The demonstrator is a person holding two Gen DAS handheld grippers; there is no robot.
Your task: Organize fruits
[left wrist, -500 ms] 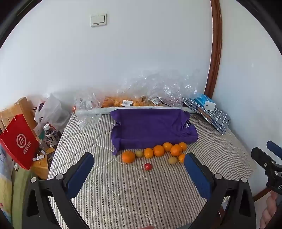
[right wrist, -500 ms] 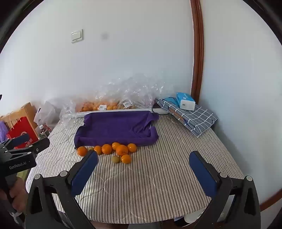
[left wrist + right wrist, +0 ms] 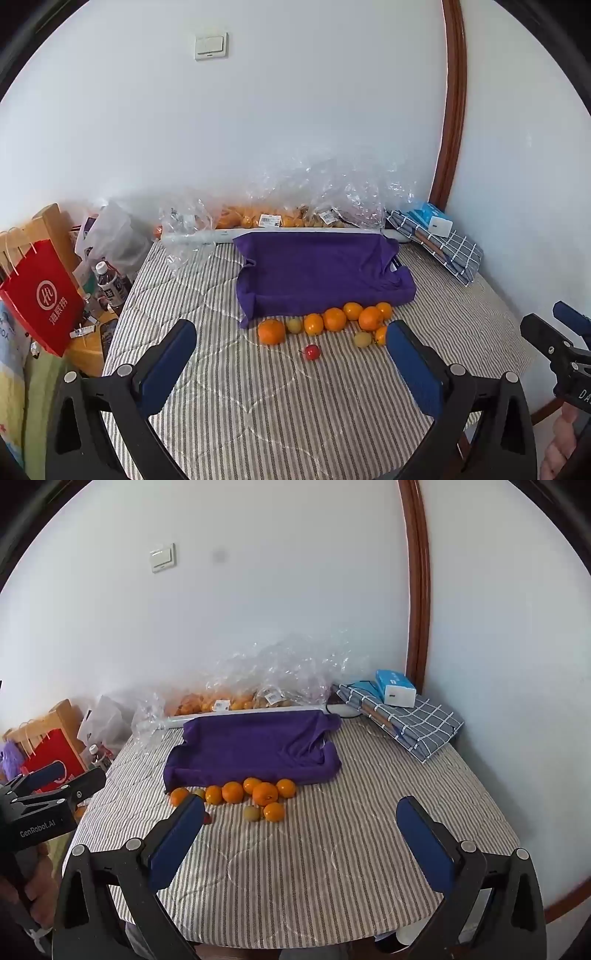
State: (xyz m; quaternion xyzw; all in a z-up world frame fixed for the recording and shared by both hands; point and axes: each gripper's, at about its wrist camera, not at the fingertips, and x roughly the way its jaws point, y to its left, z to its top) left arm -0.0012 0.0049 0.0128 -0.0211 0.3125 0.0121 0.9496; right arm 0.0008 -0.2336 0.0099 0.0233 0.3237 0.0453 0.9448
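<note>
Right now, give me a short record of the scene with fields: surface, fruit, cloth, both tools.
surface: striped quilted cover
fruit: loose oranges, two small yellow-green fruits, one small red fruit, all beside the cloth's near edge
cloth: purple cloth, nothing on it
background: bagged oranges by the wall
left tool: open, empty
right tool: open, empty

oranges (image 3: 334,319): orange, ahead of the claw
small fruit (image 3: 311,352): red
cloth (image 3: 321,271): purple, plain
table cover (image 3: 295,406): grey-and-white stripes
folded fabric (image 3: 424,720): blue-grey, white checks
paper bag (image 3: 40,295): red
finger pads (image 3: 170,363): blue
</note>
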